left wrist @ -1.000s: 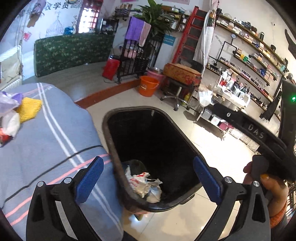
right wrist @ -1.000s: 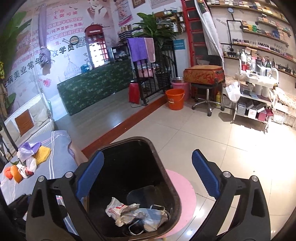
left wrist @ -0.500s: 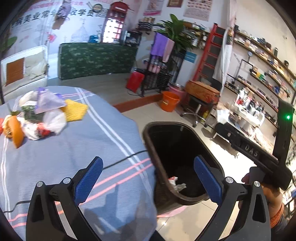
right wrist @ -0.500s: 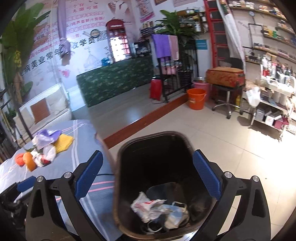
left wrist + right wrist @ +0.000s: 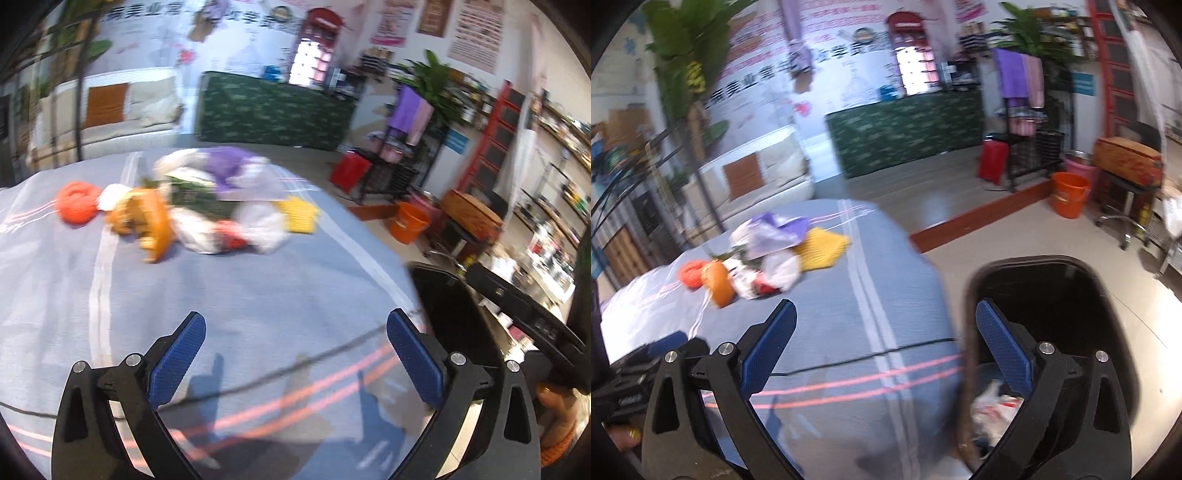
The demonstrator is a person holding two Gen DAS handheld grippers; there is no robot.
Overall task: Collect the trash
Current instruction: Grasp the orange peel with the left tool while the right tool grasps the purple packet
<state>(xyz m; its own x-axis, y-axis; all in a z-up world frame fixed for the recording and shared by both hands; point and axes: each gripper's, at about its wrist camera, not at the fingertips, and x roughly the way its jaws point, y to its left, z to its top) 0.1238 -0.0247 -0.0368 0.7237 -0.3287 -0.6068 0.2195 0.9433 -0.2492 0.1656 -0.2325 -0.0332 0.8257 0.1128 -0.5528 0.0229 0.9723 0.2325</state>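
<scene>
On a table draped in a blue-grey striped cloth (image 5: 258,295), a heap of trash (image 5: 207,206) lies at the far left: orange netting, an orange wrapper, white and purple plastic bags, a yellow mesh piece. The left gripper (image 5: 295,365) hovers above bare cloth, well short of the heap, jaws wide apart and empty. A thin black cable (image 5: 871,356) crosses the cloth. Further right, the right gripper (image 5: 884,350), also spread and empty, straddles the table edge and the black bin (image 5: 1108,295), which holds crumpled bags. Likely risks: jaws snagging the cable, or loose bags slipping and scattering.
</scene>
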